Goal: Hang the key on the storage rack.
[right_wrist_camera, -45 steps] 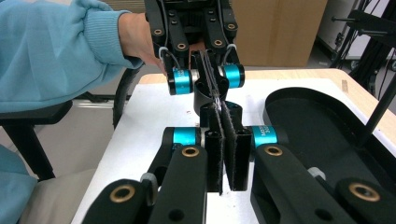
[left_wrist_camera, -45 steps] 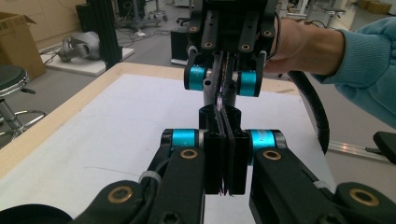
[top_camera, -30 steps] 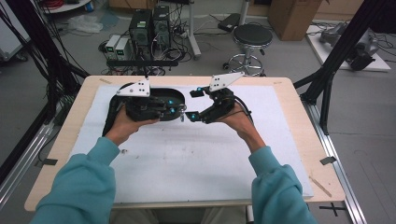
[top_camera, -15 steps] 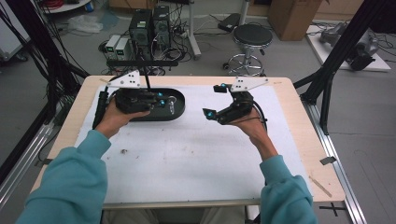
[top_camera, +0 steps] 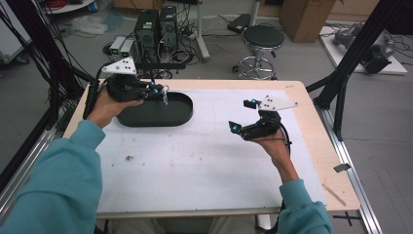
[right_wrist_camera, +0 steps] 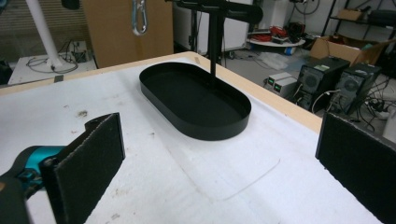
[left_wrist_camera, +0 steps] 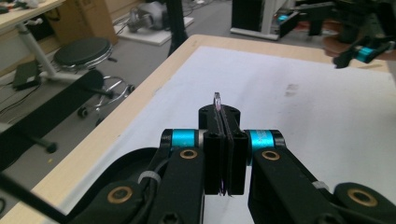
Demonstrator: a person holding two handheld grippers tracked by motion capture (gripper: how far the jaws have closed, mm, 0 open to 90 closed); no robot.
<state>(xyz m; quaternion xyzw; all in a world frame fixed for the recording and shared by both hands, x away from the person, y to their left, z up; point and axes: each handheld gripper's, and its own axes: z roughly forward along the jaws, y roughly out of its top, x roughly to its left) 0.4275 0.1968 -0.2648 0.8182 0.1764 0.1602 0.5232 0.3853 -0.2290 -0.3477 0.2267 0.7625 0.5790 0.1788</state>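
One oval black tray [top_camera: 155, 117], left hand-held gripper [top_camera: 163, 93] pinching metal carabiner [top_camera: 165, 99], right hand-held gripper [top_camera: 242, 116] wide open

The silver carabiner [right_wrist_camera: 138, 18] is cut off by the top edge of the right gripper view, so what holds it is unseen there; in the left gripper view it [left_wrist_camera: 217, 100] shows as a thin edge between the closed jaws, the rest hidden; in the high view it [top_camera: 165, 96] is too small to make out.

Overhead view; tongs-mounted views sharing table [top_camera: 204, 161]
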